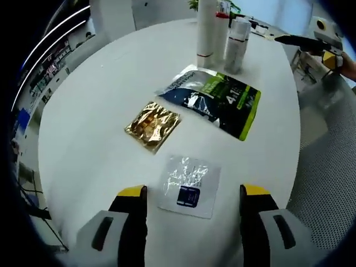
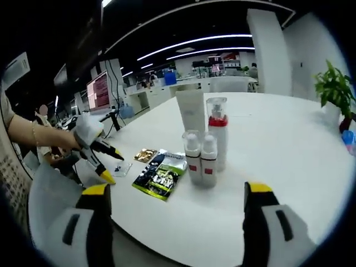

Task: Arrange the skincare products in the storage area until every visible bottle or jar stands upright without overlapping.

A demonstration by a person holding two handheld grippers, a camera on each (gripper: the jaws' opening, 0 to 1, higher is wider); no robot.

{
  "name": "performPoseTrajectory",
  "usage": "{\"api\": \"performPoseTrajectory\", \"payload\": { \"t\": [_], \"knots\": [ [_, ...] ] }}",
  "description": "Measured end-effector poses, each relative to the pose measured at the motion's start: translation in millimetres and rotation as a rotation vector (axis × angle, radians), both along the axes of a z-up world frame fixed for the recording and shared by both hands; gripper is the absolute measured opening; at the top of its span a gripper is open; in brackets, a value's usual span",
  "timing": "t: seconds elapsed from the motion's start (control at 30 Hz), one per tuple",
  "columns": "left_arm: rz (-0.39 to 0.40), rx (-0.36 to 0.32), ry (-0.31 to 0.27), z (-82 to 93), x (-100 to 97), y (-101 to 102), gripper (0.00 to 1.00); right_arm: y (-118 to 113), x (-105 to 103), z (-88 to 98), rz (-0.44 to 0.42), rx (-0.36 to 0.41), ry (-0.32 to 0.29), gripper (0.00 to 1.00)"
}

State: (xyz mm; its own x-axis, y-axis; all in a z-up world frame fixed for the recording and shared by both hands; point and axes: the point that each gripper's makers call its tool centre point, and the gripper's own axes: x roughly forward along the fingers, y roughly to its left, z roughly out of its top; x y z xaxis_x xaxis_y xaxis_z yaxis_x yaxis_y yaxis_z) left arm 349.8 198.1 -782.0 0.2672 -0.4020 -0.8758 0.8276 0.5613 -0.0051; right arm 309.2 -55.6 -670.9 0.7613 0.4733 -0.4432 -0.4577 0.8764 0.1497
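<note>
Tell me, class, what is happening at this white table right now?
A person holds a gripper in each hand. The left gripper, open, hovers over a clear sachet beside a gold sachet and a dark green pouch. The right gripper, open and empty, faces a white tube and pump bottles, all upright on the table.

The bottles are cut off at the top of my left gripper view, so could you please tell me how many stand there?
Observer: Four, all upright: a white tube, a tall pump bottle with a red collar, and two small bottles.
Operator: Are the small ones overlapping?
Observer: They stand side by side in front of the tall two; I cannot tell whether they touch.
Operator: And the right gripper?
Observer: The right gripper is open and empty, facing the group.
</note>
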Motion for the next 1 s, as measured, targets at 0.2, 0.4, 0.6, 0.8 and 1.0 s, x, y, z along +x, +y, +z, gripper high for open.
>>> {"api": "performPoseTrajectory", "payload": {
  "t": [0.2,0.4,0.6,0.8,1.0],
  "knots": [
    [-0.077,0.027,0.021,3.4,0.2,-3.1,0.37,-2.3,0.8,0.5,-0.014,-0.003,-0.005,1.0],
    [-0.181,0.049,-0.006,6.4,5.2,-13.9,0.37,-4.4,1.4,3.2,-0.031,0.009,-0.014,1.0],
    [-0.323,0.033,-0.028,13.7,11.0,-39.3,0.37,-1.6,0.4,1.9,-0.018,-0.009,-0.008,1.0],
    [-0.414,0.082,-0.017,8.8,12.6,-41.9,0.37,-1.4,-0.1,1.0,-0.012,-0.013,-0.004,1.0],
    [-0.458,0.095,-0.004,4.5,12.5,-40.6,0.37,-3.8,0.7,0.5,-0.02,-0.013,-0.004,1.0]
  ]
}}
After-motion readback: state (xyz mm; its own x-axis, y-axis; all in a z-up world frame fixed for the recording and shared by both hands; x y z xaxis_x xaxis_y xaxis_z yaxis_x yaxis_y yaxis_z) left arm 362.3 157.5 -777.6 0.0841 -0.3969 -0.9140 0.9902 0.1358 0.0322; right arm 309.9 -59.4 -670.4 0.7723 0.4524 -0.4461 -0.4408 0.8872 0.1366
